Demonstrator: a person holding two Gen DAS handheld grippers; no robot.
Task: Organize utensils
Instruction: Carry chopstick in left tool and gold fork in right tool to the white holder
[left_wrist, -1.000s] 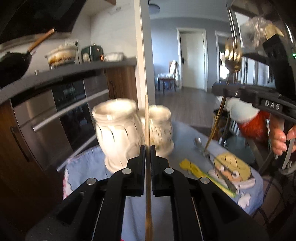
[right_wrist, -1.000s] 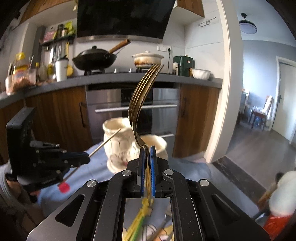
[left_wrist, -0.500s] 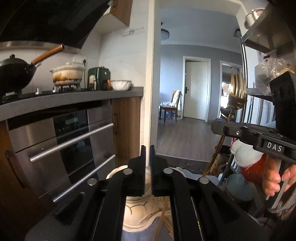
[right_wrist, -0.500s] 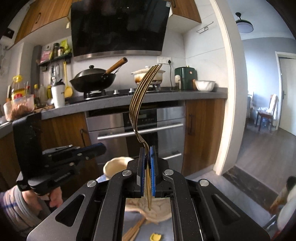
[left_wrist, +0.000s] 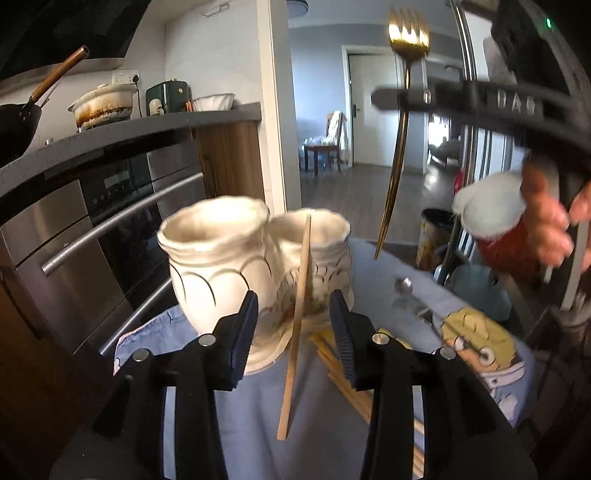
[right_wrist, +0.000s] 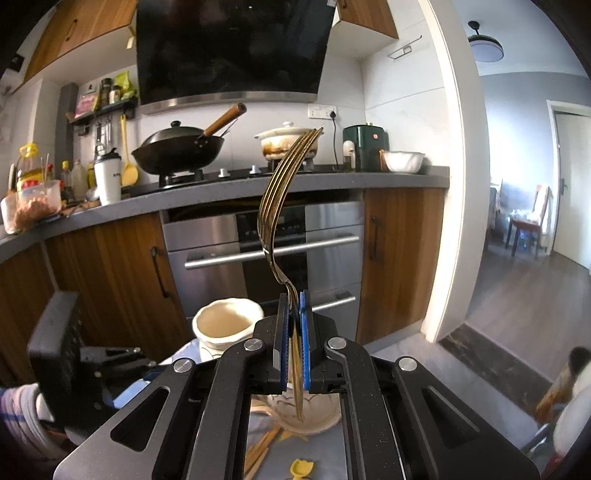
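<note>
Left gripper (left_wrist: 291, 325): fingers are opening, a wooden chopstick (left_wrist: 297, 321) standing loose between them, untouched by either pad, its top leaning on the right-hand white ceramic holder (left_wrist: 314, 266) on the blue-clothed desk (left_wrist: 255, 413). Right gripper (right_wrist: 293, 332): fingers are clamping the gold fork (right_wrist: 280, 206) by its handle, tines up, and holding it above the holders.

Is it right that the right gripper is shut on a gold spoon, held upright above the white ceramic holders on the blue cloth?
Not quite. The right gripper is shut on a gold fork, its tines plain in the right wrist view, not a spoon. It is upright above the white ceramic holders on the blue cloth.
</note>
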